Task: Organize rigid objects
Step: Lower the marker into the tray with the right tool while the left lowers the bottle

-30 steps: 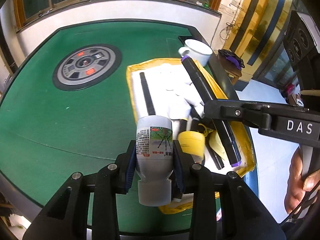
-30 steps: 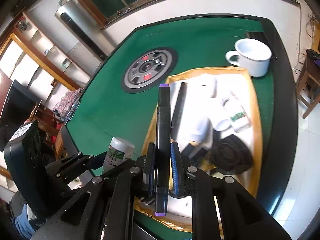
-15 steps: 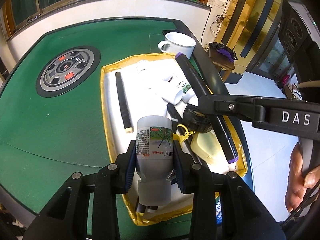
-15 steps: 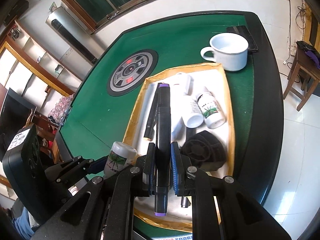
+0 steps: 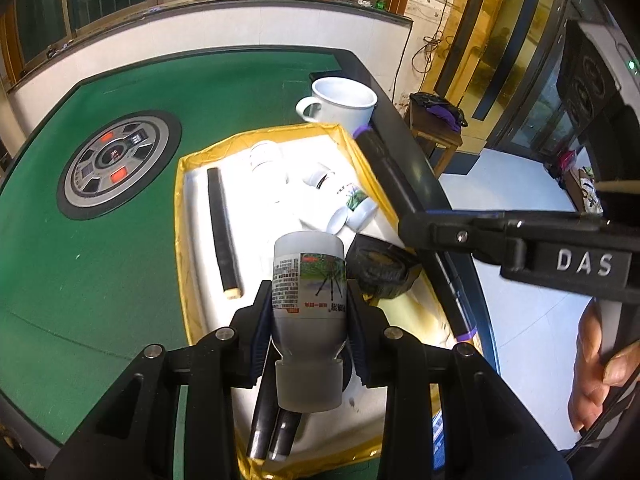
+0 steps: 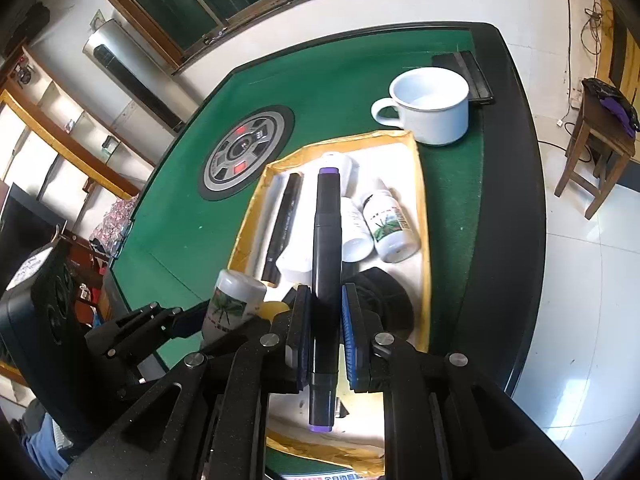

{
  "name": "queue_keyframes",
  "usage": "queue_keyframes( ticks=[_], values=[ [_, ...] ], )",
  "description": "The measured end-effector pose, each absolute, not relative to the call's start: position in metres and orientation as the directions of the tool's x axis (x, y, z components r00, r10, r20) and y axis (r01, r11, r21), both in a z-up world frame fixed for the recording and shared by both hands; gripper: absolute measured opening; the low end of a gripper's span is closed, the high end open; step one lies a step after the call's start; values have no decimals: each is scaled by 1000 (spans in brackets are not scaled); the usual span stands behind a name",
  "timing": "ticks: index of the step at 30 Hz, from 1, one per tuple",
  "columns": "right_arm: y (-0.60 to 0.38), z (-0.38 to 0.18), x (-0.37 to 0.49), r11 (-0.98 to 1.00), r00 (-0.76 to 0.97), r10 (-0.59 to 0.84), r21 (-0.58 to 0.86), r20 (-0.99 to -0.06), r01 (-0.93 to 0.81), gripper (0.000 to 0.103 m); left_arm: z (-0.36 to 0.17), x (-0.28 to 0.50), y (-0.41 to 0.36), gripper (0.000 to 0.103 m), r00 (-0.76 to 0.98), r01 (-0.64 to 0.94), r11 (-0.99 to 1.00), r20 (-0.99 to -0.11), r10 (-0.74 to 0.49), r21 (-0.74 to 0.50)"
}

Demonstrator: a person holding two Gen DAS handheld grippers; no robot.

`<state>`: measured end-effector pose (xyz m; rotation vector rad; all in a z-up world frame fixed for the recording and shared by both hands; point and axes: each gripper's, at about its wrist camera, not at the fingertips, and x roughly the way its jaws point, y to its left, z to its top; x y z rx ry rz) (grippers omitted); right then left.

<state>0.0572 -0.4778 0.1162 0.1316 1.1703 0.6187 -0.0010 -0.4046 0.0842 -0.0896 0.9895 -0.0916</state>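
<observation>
My left gripper [image 5: 308, 320] is shut on a small frosted bottle [image 5: 308, 292] with a printed label, held above the near end of a yellow-rimmed white tray [image 5: 182, 216]. My right gripper [image 6: 325, 320] is shut on a black marker [image 6: 326, 264] with purple ends, hanging over the same tray [image 6: 422, 216]. That marker [image 5: 404, 204] and the right gripper's arm also show at the right of the left wrist view. The held bottle [image 6: 234, 300] shows low left in the right wrist view. In the tray lie white bottles [image 6: 390, 224], a black stick [image 5: 222, 228] and a black round thing [image 5: 382, 266].
A white enamel mug [image 6: 428, 106] stands on the green felt table [image 5: 100, 272] beyond the tray. A round grey control panel [image 5: 116, 158] sits in the felt. A black flat item [image 6: 464, 74] lies behind the mug. A wooden stool [image 6: 600, 136] stands on the floor; a hand [image 5: 600, 364] is at right.
Both grippers have shifted sideways over the tray with their loads still held. More of the tray and its bottles now lies under them, and the mug appears nearer.
</observation>
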Motion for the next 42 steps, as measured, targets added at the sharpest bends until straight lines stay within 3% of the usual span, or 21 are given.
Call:
queue_keyframes(
  ticks=[23,42],
  values=[
    [-436,89,109,840,168,480,395,-861,-372,13,65,45,-374,31,519,-72,986,-850,-91,-150],
    [-439,83,114,842,188,475,383,-860,-380,14,56,34,-381,32,522,-71,997,-853,11,-31]
  ],
)
